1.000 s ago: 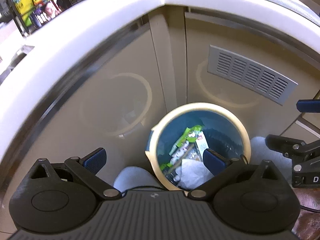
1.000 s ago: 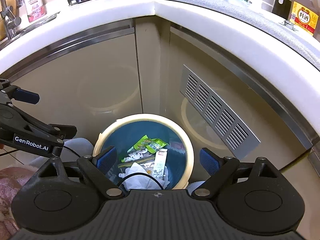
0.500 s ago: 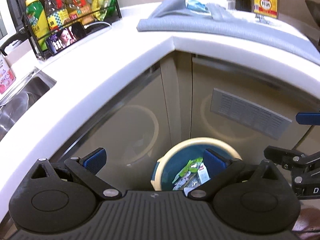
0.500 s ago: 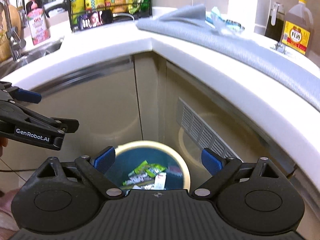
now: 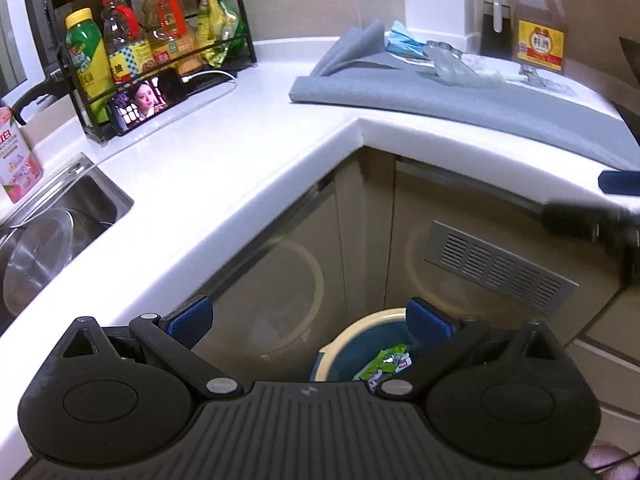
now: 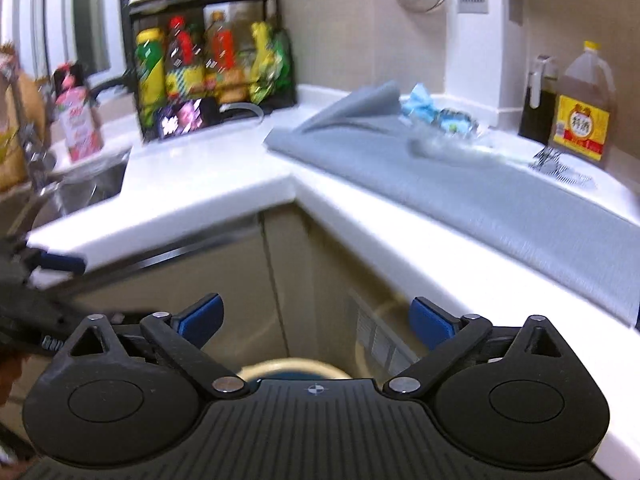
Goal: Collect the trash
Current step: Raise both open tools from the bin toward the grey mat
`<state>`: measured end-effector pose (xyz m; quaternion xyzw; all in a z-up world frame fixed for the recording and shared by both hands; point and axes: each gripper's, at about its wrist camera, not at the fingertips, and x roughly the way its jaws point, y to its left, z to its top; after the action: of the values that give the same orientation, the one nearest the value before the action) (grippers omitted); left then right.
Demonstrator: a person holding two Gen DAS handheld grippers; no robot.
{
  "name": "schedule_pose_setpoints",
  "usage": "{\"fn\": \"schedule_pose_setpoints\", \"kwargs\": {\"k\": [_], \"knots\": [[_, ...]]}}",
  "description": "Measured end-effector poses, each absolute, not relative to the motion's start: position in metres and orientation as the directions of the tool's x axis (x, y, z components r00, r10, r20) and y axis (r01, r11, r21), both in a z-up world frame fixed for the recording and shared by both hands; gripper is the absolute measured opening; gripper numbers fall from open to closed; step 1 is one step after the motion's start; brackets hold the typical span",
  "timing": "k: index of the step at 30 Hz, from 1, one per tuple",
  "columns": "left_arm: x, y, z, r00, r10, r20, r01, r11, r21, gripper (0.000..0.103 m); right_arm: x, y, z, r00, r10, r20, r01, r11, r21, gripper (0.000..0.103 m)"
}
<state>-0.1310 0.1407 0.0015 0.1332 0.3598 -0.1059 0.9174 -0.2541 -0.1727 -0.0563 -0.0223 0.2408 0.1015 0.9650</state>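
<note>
At the far left a steel sink (image 5: 60, 216) is sunk into the white worktop (image 5: 240, 152), and behind it stands a black rack of bottles (image 5: 152, 48) with a phone (image 5: 148, 100) propped against it. Right of the corner lies a grey mat (image 5: 460, 100); on it rest the pieces that look like the trash left to collect, a crumpled blue wrapper (image 6: 424, 106) and a clear plastic wrapper (image 5: 452, 62) just beside it, with a brown oil jug (image 6: 582, 108) further right. Down on the floor, in the cabinet corner, sits the bin (image 5: 356, 332), with green wrappers (image 5: 386, 360) already inside.

Both tools hang above the bin, aimed toward the worktop. The left tongs (image 5: 310, 320) stand wide apart, holding and touching nothing; the right tongs (image 6: 316, 320) are equally wide and empty.

The step in hand is probably the reach for the next piece. To do it well, come in low over the mat, straddle the wrapper's thickest fold, and close fully, since thin plastic will likely slip or crumple. Avoid pinching the mat along with it, and keep clear of the jug.
</note>
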Motion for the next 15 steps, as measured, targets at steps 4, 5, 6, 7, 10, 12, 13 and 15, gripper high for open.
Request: {"fn": "schedule_pose_setpoints", "kwargs": {"k": [4, 5, 6, 7, 10, 12, 13, 15], "knots": [[-0.124, 0.147, 0.012, 0.734, -0.088, -0.674, 0.265, 0.950, 0.163, 0.103, -0.232, -0.188, -0.044, 0.880, 0.161, -0.448, -0.154, 0.987, 0.052, 0.102], [-0.122, 0.149, 0.014, 0.738, -0.087, -0.670, 0.258, 0.953, 0.161, 0.103, -0.226, -0.192, -0.042, 0.885, 0.149, -0.440, -0.136, 0.989, 0.060, 0.103], [-0.121, 0.151, 0.017, 0.741, -0.087, -0.666, 0.253, 0.955, 0.158, 0.103, -0.219, -0.196, -0.040, 0.891, 0.136, -0.432, -0.120, 0.991, 0.065, 0.103], [-0.120, 0.153, 0.020, 0.745, -0.087, -0.662, 0.249, 0.956, 0.154, 0.103, -0.211, -0.198, -0.038, 0.896, 0.123, -0.427, -0.105, 0.992, 0.067, 0.103], [-0.118, 0.157, 0.026, 0.751, -0.084, -0.655, 0.237, 0.960, 0.149, 0.103, -0.187, -0.206, -0.032, 0.909, 0.085, -0.407, -0.066, 0.996, 0.061, 0.103], [-0.116, 0.158, 0.027, 0.751, -0.079, -0.656, 0.230, 0.962, 0.148, 0.103, -0.169, -0.210, -0.030, 0.911, 0.054, -0.408, -0.039, 0.998, 0.046, 0.103], [-0.115, 0.158, 0.028, 0.749, -0.077, -0.658, 0.229, 0.962, 0.148, 0.103, -0.161, -0.212, -0.029, 0.912, 0.047, -0.407, -0.034, 0.999, 0.038, 0.103], [-0.113, 0.159, 0.028, 0.746, -0.072, -0.662, 0.227, 0.962, 0.150, 0.103, -0.141, -0.213, -0.028, 0.915, 0.024, -0.402, -0.024, 1.000, 0.007, 0.103]]}}
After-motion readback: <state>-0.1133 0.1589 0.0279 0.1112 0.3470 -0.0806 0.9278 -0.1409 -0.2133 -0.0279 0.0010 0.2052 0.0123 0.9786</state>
